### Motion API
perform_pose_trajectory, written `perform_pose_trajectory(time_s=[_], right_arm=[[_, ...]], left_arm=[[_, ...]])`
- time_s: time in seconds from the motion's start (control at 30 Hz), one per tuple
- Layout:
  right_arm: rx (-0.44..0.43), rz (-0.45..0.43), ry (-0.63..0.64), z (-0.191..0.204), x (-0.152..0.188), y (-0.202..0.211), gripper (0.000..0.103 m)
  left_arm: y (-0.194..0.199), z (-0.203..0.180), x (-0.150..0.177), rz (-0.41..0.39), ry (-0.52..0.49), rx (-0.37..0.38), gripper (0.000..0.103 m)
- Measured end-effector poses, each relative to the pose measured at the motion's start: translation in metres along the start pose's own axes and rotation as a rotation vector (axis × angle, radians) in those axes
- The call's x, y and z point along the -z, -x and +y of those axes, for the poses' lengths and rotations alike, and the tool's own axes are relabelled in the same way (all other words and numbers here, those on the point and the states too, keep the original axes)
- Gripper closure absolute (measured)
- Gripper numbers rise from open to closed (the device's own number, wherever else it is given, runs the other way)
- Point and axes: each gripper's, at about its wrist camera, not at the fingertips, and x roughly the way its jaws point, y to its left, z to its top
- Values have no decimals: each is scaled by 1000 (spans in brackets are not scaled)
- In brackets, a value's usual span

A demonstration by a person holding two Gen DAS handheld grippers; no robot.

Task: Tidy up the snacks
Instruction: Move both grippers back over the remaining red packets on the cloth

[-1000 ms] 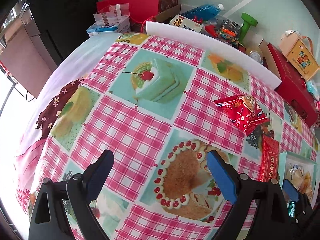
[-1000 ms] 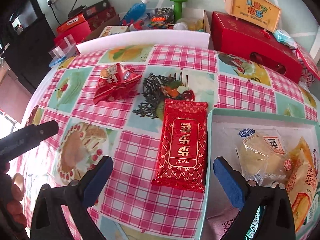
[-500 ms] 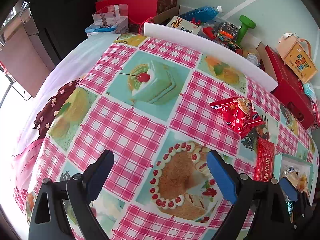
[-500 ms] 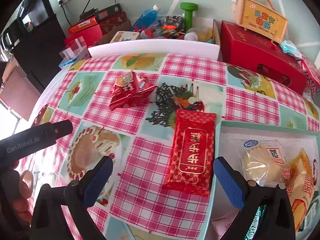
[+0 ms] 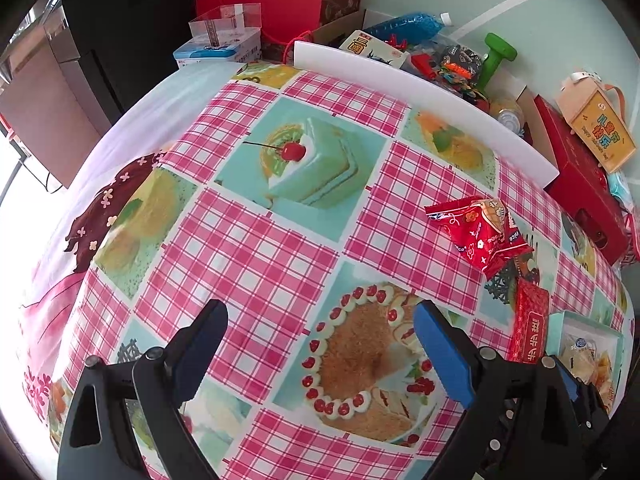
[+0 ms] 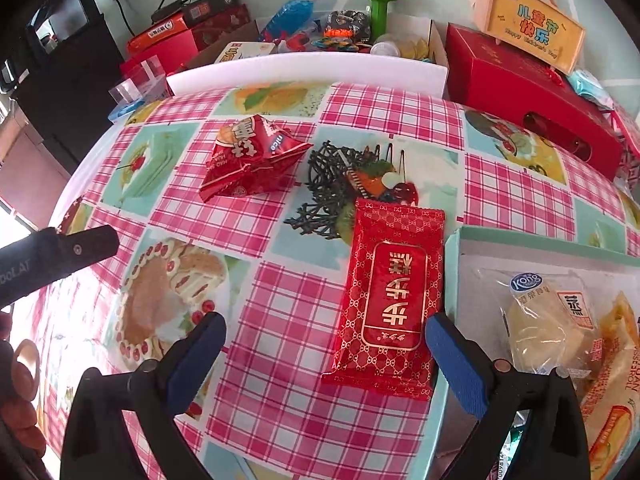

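Note:
A flat red packet with gold characters (image 6: 390,300) lies on the checked tablecloth beside a teal box (image 6: 452,240) holding a wrapped bun (image 6: 548,320) and other snacks. A puffy red snack bag (image 6: 248,156) lies further back. My right gripper (image 6: 324,344) is open and empty, just in front of the flat packet. My left gripper (image 5: 320,328) is open and empty above a printed cake; the red bag (image 5: 480,228), flat packet (image 5: 528,328) and box (image 5: 560,320) lie to its right.
A white board (image 6: 308,68) stands along the table's far edge. Behind it are red gift boxes (image 6: 528,92), a yellow carry box (image 6: 532,24), a blue bottle (image 6: 292,12), a green dumbbell (image 6: 378,0) and toys. The left gripper's body (image 6: 52,260) shows at left.
Both grippers have drawn back and risen slightly, so the table and snacks look a little further off. Both stay open. The snacks have not moved.

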Motion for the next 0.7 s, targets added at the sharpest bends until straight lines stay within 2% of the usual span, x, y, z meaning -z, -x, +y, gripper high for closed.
perform_pose_trajectory(time_s=[0.23,0.37,0.57,0.7], right_arm=[[58,-1,14,2,-6,-8,2],[64,4,14,4,-10,-12,2],[5,20,-3,9,-13,-17,0],[-1,16,-3,8,-11,-16,0]], left_arm=[[-1,2,0,3,6,4,9],[-2,4,-1,7,14,6,9],[-2,4,-1,9,20,8,9],[-3,5,-1,12,19,8,9]])
